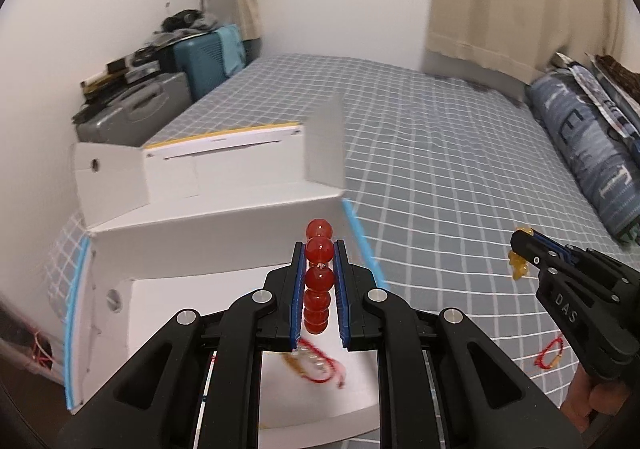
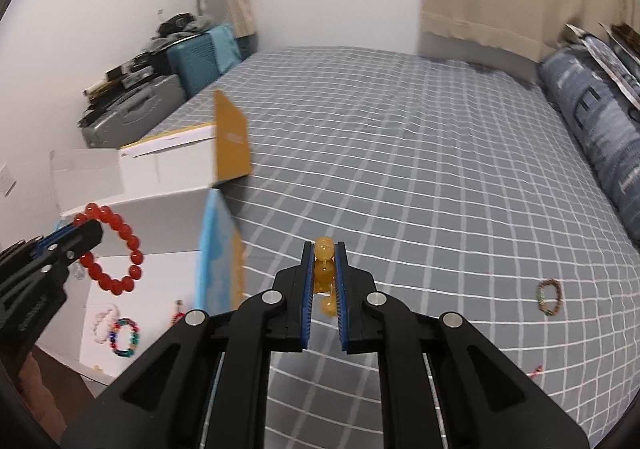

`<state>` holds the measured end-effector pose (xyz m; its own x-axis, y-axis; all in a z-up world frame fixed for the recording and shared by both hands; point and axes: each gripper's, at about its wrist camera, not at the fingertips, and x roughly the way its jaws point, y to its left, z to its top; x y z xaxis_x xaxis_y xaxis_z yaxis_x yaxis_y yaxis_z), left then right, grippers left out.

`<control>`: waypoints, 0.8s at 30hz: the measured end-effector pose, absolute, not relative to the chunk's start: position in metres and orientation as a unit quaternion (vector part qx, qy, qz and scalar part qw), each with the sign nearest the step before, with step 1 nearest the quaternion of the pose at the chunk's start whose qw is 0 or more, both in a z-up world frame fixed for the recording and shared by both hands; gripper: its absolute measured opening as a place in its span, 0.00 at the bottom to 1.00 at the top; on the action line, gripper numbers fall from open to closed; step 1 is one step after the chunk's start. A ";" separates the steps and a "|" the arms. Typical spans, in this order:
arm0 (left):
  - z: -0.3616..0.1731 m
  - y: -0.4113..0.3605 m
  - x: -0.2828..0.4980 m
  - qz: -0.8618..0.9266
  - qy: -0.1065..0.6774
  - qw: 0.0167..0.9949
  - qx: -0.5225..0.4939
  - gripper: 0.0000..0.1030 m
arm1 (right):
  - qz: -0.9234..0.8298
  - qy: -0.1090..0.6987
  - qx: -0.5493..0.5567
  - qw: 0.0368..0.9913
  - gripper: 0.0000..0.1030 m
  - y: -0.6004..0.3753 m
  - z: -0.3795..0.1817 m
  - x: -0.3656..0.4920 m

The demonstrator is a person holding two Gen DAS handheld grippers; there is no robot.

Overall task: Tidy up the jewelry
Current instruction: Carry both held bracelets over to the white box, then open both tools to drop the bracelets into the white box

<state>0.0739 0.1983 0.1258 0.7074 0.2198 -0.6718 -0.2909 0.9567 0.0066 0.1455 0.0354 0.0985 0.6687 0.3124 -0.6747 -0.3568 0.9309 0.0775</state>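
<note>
My left gripper [image 1: 319, 249] is shut on a red bead bracelet [image 1: 318, 281] and holds it above the open white box [image 1: 224, 225]; both also show in the right wrist view, the gripper [image 2: 86, 229] and the bracelet [image 2: 120, 249]. My right gripper [image 2: 324, 249] is shut on an amber bead bracelet [image 2: 323, 273] above the checked bed sheet [image 2: 400, 169]; it also shows in the left wrist view [image 1: 520, 239]. A red cord bracelet [image 1: 316, 365] lies in the box. White and multicoloured bracelets [image 2: 120, 333] lie there too.
A brownish bead bracelet [image 2: 549, 296] and a red cord bracelet [image 1: 550, 355] lie on the sheet to the right. The box's flaps [image 2: 230, 141] stand up. Suitcases [image 1: 160, 97] are stacked by the wall at the back left. A folded blue quilt [image 1: 584, 153] lies at the right.
</note>
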 end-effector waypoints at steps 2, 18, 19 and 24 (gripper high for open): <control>0.125 0.209 0.069 0.148 0.356 0.921 -0.053 0.13 | 0.196 0.360 -0.036 0.911 0.09 0.053 0.100 0.140; 0.089 0.293 0.030 0.216 0.380 0.896 -0.076 0.13 | 0.266 0.368 -0.078 0.887 0.09 0.160 0.077 0.107; 0.086 0.297 0.029 0.219 0.382 0.894 -0.078 0.13 | 0.266 0.372 -0.078 0.886 0.09 0.163 0.074 0.106; 0.064 0.318 0.026 0.230 0.407 0.880 -0.085 0.13 | 0.265 0.392 -0.095 0.876 0.09 0.179 0.053 0.106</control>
